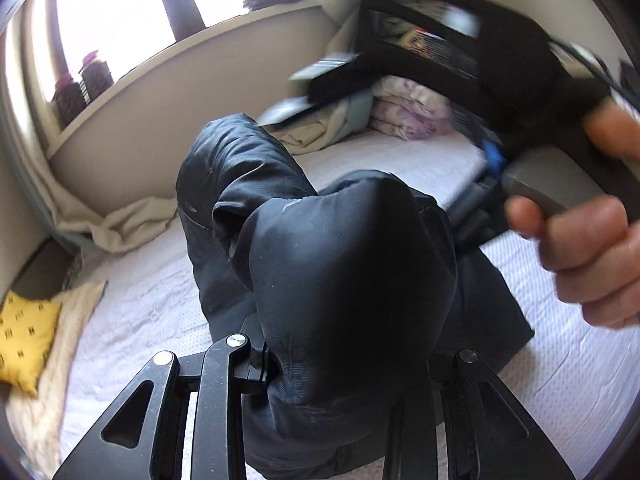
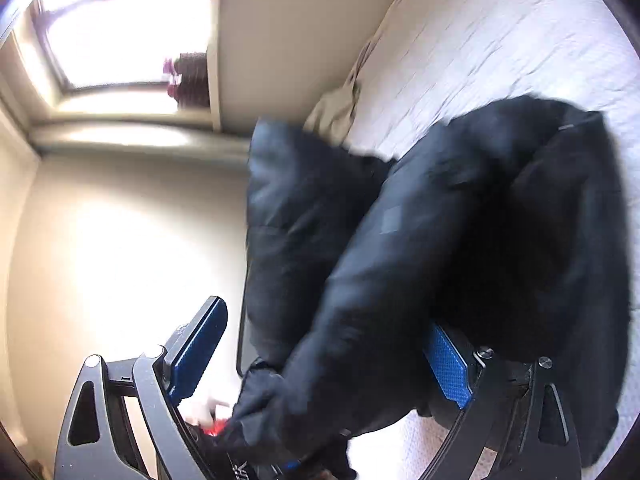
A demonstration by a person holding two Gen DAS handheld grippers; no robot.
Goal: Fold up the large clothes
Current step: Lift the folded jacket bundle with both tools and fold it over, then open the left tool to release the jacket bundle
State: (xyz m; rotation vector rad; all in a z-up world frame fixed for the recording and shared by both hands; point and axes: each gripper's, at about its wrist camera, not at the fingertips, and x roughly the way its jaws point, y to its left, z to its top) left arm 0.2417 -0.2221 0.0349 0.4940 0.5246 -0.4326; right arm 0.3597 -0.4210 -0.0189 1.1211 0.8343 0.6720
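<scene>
White quilted bedding covers the bed, with one yellow cushion at its edge and two dark jars on the window ledge. One black puffer jacket lies bunched on the bed. The left tool is clamped on a fold of it. The right tool has its blue pads spread wide, jacket fabric draped loosely between them.

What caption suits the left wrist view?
Left gripper clamps a puffy black padded jacket above the white quilted mattress.
</scene>
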